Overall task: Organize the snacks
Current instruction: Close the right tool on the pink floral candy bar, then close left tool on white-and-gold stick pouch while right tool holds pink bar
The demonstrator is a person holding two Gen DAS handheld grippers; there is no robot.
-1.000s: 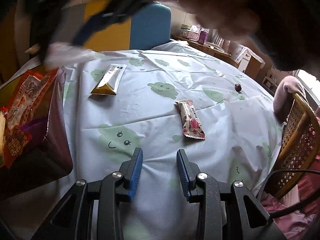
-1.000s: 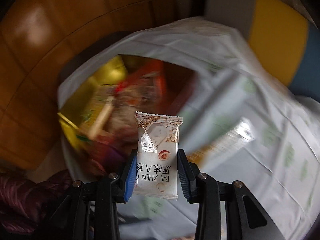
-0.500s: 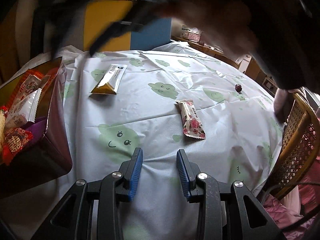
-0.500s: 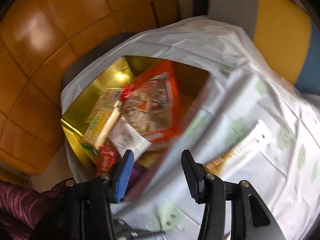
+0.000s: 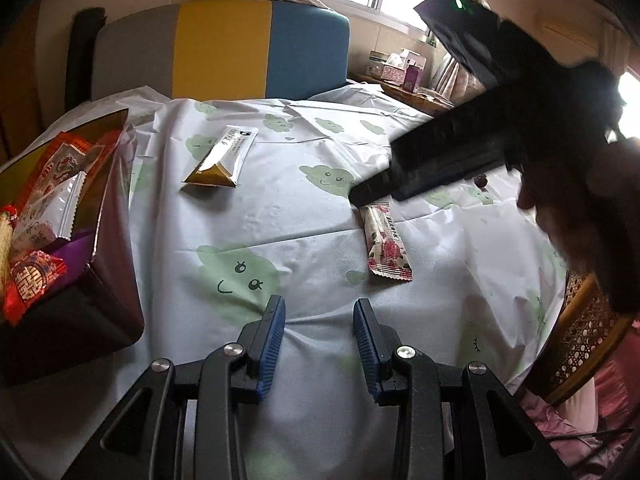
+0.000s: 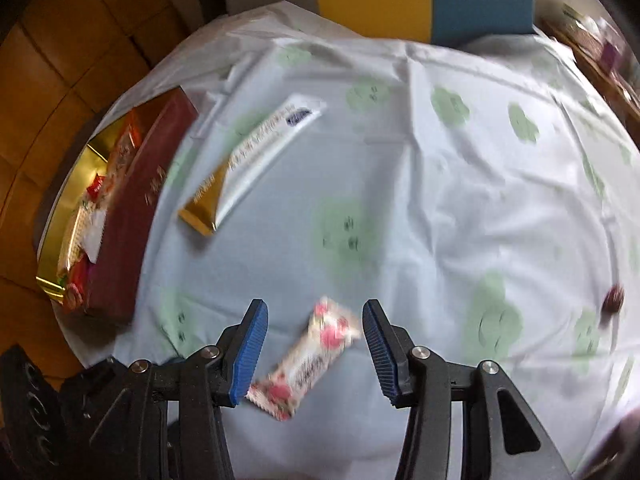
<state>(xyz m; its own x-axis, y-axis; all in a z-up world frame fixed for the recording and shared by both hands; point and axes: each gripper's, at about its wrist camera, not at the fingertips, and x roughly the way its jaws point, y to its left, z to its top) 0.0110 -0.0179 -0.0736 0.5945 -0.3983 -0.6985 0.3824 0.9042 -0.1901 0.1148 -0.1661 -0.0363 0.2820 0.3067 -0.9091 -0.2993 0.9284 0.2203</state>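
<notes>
A pink flowered snack bar (image 6: 308, 360) lies flat on the white tablecloth (image 6: 440, 200), and my right gripper (image 6: 314, 316) hangs open over it with a blue pad on each side, neither touching it. In the left wrist view that bar (image 5: 386, 242) sits just below the dark right gripper (image 5: 360, 196). A white and gold sachet (image 5: 222, 156) lies further back. The maroon box (image 5: 108, 240) at the left holds several snack packets, a white one (image 5: 52, 208) among them. My left gripper (image 5: 319, 312) stands open and empty above the cloth.
A small dark round sweet (image 6: 614, 298) lies far right on the cloth. A grey, yellow and blue chair back (image 5: 260, 48) stands behind the table. A wicker chair (image 5: 588, 340) is at the right edge. A person's hand (image 5: 580, 208) holds the right gripper.
My right gripper let the white packet go into the box, then swung right and down over the pink bar. The left gripper has not moved.
</notes>
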